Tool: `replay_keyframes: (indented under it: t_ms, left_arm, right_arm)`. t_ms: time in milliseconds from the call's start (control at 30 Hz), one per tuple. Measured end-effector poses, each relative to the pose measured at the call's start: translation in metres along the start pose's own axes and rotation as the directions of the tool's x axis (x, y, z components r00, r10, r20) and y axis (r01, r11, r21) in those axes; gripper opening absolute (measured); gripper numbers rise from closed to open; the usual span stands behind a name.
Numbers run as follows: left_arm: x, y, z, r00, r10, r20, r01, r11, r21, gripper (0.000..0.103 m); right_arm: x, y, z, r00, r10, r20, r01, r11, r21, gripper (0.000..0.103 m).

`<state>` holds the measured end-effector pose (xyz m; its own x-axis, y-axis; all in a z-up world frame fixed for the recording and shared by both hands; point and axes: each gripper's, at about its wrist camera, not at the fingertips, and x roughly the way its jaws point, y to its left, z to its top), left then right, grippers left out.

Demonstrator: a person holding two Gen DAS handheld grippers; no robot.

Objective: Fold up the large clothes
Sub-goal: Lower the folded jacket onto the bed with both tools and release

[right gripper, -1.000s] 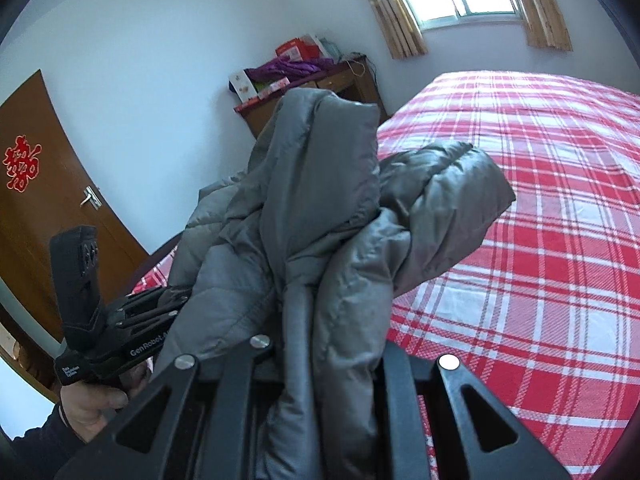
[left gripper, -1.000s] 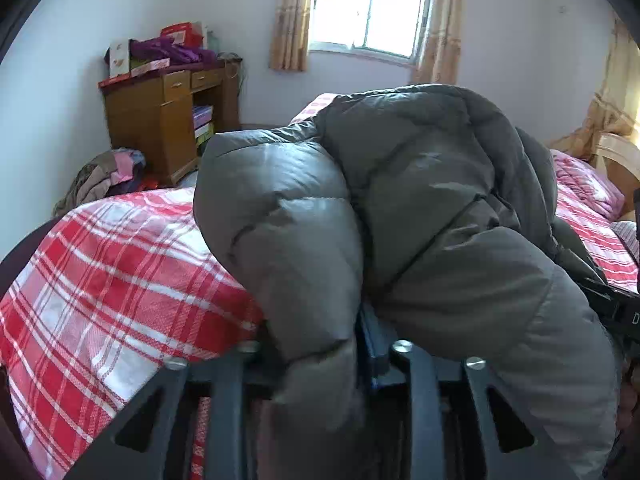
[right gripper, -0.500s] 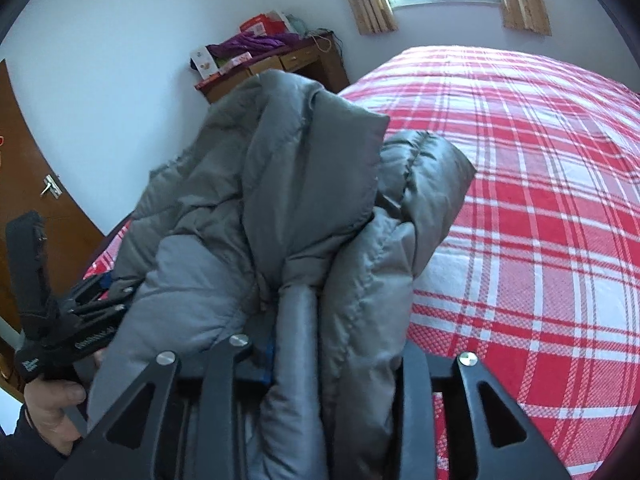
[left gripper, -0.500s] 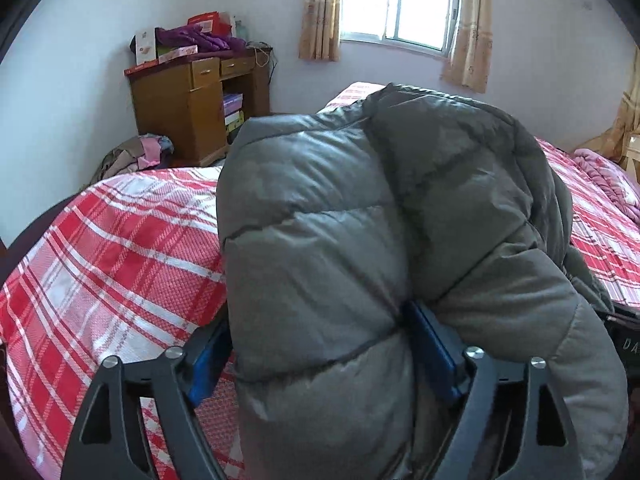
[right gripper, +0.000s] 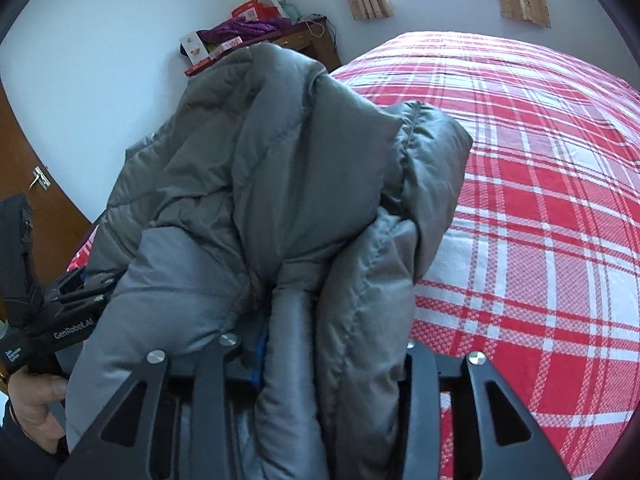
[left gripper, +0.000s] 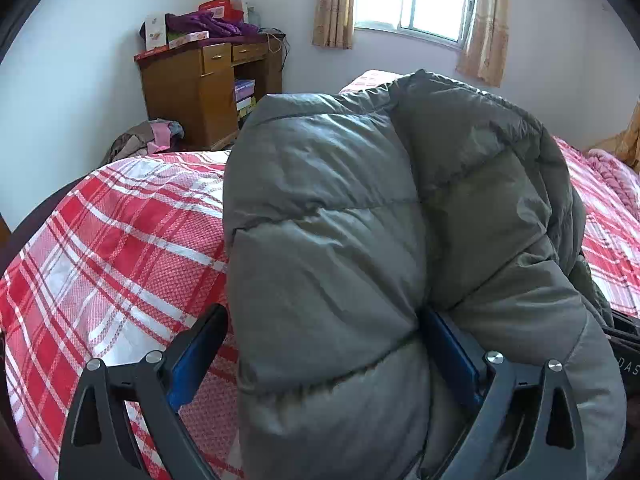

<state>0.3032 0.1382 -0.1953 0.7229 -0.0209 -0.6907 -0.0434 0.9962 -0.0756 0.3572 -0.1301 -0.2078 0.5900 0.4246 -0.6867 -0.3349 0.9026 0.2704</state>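
A bulky grey puffer jacket (left gripper: 360,240) is bunched over a red-and-white plaid bed (left gripper: 120,248). My left gripper (left gripper: 324,344) is open wide; a thick padded fold lies between its blue-padded fingers (left gripper: 196,356), loose from the left pad. In the right wrist view the jacket (right gripper: 280,184) is held above the bed (right gripper: 540,200). My right gripper (right gripper: 320,344) is shut on a gathered fold of it. The left gripper (right gripper: 60,320) shows at the left of that view, in a hand.
A wooden desk (left gripper: 208,88) piled with boxes and purple cloth stands by the wall. A heap of clothes (left gripper: 148,140) lies beside it. A curtained window (left gripper: 412,0) is behind the bed. A brown door (right gripper: 36,200) is at the left.
My left gripper has opened wide and let go of the jacket fold it was pinching. My right gripper stays shut on the jacket and has lowered it toward the bed.
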Motion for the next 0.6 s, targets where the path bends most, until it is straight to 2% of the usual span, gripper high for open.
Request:
replay_keyframes:
  t_ms: [133, 233, 300, 467, 600]
  left_arm:
    - [-0.023, 0.005, 0.003, 0.999, 0.046, 0.001, -0.046, 0.999, -0.025, 0.097]
    - [-0.070, 0.003, 0.006, 0.995, 0.057, 0.080, -0.054, 0.998, -0.038, 0.097]
    - [-0.107, 0.000, 0.007, 0.988, 0.064, 0.138, -0.057, 0.997, -0.048, 0.097]
    - [-0.191, -0.008, 0.000, 0.963, 0.053, 0.262, -0.041, 0.998, -0.051, 0.097]
    - [-0.223, -0.008, -0.001, 0.949, 0.043, 0.312, -0.026, 0.998, -0.059, 0.097]
  right_arm:
    - [-0.008, 0.005, 0.003, 0.999, -0.037, 0.001, 0.037, 0.999, -0.007, 0.048]
    - [-0.031, 0.015, 0.004, 0.998, -0.068, 0.018, 0.069, 0.997, -0.038, 0.054]
    - [-0.056, 0.024, 0.001, 0.995, -0.083, 0.054, 0.086, 0.995, -0.047, 0.069]
    - [-0.135, 0.057, -0.015, 0.978, -0.091, 0.186, 0.108, 0.991, -0.084, 0.077]
    - [-0.187, 0.083, -0.029, 0.953, -0.068, 0.296, 0.107, 0.988, -0.116, 0.083]
